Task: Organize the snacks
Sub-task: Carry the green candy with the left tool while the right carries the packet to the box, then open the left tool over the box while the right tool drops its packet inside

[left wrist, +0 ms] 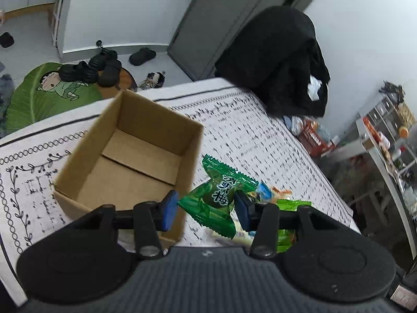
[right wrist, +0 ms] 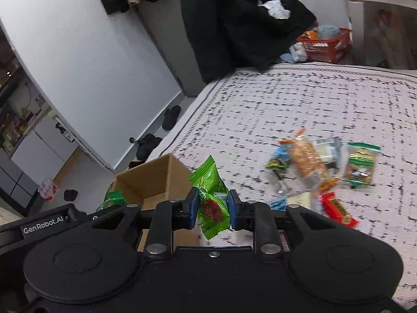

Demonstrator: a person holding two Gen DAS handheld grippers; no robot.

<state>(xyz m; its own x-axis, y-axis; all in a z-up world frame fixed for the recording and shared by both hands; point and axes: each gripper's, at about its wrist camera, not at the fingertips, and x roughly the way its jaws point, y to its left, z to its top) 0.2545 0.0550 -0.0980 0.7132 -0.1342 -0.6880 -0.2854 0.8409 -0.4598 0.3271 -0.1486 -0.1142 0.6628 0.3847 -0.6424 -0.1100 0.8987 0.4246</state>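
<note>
An open, empty cardboard box (left wrist: 135,154) stands on the patterned cloth; its corner also shows in the right wrist view (right wrist: 156,180). My left gripper (left wrist: 206,210) is beside the box's right wall, its blue pads wide apart around a green plum candy packet (left wrist: 219,195) that seems held on the right pad only. My right gripper (right wrist: 211,208) is shut on a light green snack packet (right wrist: 212,200), held above the cloth near the box. Several loose snacks (right wrist: 312,167) lie on the cloth to the right, among them a red bar (right wrist: 337,210).
A black coat (left wrist: 276,60) is draped at the far edge of the surface. A red basket (right wrist: 325,44) sits beyond it. Shoes (left wrist: 99,67) and a green leaf mat (left wrist: 39,96) lie on the floor past the box. Shelves (left wrist: 385,130) stand at right.
</note>
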